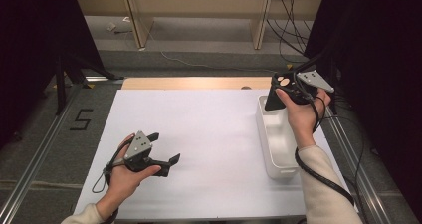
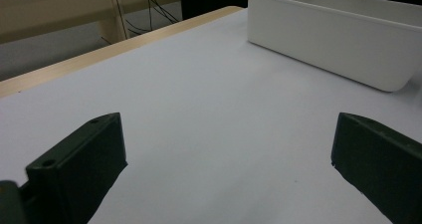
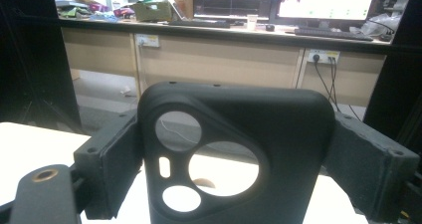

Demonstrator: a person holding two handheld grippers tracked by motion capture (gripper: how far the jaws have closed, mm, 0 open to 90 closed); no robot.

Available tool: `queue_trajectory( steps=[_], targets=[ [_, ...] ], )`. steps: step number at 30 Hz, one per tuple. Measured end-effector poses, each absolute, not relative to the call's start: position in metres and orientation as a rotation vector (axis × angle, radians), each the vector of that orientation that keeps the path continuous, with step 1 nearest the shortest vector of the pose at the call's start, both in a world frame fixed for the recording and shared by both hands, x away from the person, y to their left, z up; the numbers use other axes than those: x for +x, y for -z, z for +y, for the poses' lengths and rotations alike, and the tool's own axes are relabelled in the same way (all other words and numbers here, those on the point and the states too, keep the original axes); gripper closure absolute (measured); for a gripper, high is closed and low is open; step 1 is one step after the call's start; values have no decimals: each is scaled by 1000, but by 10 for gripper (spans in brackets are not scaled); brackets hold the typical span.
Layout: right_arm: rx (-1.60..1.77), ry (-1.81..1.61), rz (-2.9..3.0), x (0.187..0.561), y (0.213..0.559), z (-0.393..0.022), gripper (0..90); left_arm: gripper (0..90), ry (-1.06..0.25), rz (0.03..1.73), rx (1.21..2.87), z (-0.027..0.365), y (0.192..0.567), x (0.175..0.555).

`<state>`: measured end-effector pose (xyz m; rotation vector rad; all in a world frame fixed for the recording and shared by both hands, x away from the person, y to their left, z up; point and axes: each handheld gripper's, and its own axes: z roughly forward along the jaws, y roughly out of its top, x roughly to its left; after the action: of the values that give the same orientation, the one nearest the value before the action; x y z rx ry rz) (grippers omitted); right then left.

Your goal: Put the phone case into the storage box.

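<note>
Two grippers up: our right gripper pinches phone case above far end of bin; left gripper spread, empty, near left. We lower case straight, release inside walls.

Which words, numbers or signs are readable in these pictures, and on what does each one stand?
"5": black digit on the grey floor left of the table.
Monitor screens behind the phone case: text too blurred to read.
Phone case and white bin: no text visible.
</note>
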<state>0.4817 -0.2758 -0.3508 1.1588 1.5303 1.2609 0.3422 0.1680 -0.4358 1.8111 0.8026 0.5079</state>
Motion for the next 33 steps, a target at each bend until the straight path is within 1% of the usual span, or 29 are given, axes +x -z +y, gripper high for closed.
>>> queue_trajectory(
  steps=[33],
  targets=[
    [1176,-1234,1551,493,354,-272,149,3,-506,804,1809,168,436,342]
  ],
)
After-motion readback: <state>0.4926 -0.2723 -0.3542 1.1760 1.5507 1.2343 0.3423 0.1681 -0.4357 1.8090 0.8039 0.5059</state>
